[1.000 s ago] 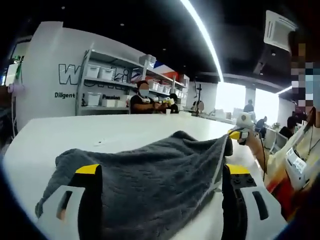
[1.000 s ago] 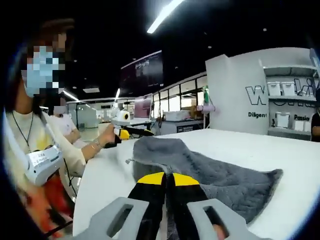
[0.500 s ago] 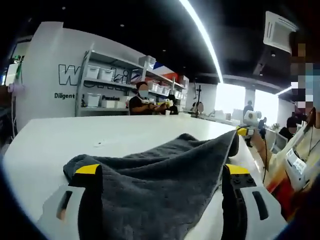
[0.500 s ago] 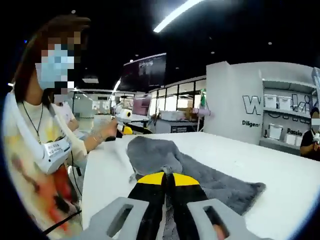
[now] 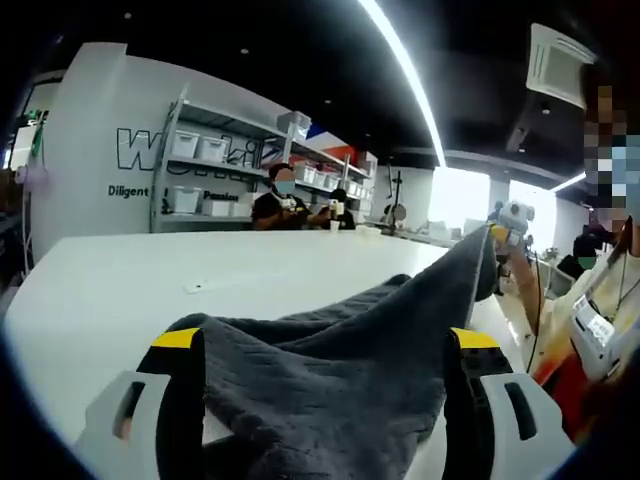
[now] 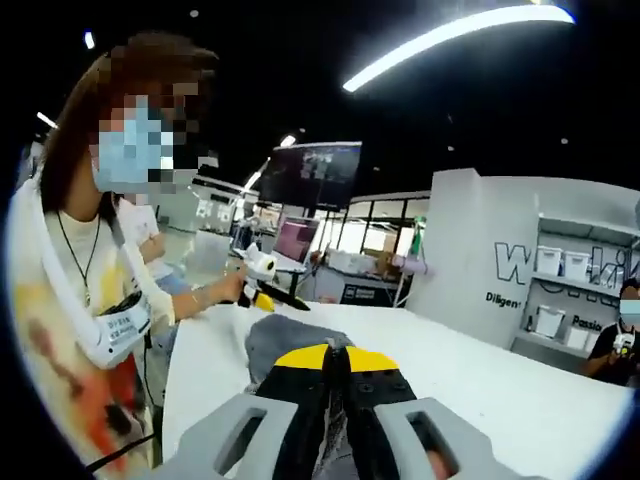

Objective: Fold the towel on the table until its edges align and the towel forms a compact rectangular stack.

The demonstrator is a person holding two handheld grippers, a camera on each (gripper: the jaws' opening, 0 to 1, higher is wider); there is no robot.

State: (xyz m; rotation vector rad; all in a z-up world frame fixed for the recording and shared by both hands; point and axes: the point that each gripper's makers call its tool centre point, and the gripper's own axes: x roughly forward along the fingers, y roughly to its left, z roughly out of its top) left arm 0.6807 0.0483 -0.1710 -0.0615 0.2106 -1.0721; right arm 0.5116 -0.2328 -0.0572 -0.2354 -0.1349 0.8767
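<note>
**Fold in progress: one towel corner lifted, stack not yet formed**

1. Nearest to me in the left gripper view, my left claw [image 5: 318,345] stands wide open, its two yellow-tipped jaws well apart. It has hold of nothing. The grey towel [image 5: 330,380] lies bunched between the jaws and over the near part of the white tabletop [image 5: 110,290].

2. In the right gripper view, my right claw [image 6: 336,362] has its jaws pressed together. A strip of grey cloth shows between and under the tips, so I judge it clamped on the towel [image 6: 285,340].

3. Further out in the left gripper view, one towel corner rises off the tabletop toward the right claw [image 5: 503,222], which carries it up at the right side.

4. Status, as a judgement: the fold is at an early to middle stage. One corner is raised for carrying over. The cloth is rumpled, no edges are aligned, and no compact rectangle exists yet.

5. Remaining: lay the lifted corner onto the opposite edge, square the edges, then repeat the fold until the stack is compact.

6. Beyond the tabletop stand shelves [image 5: 200,170] with white bins
</note>
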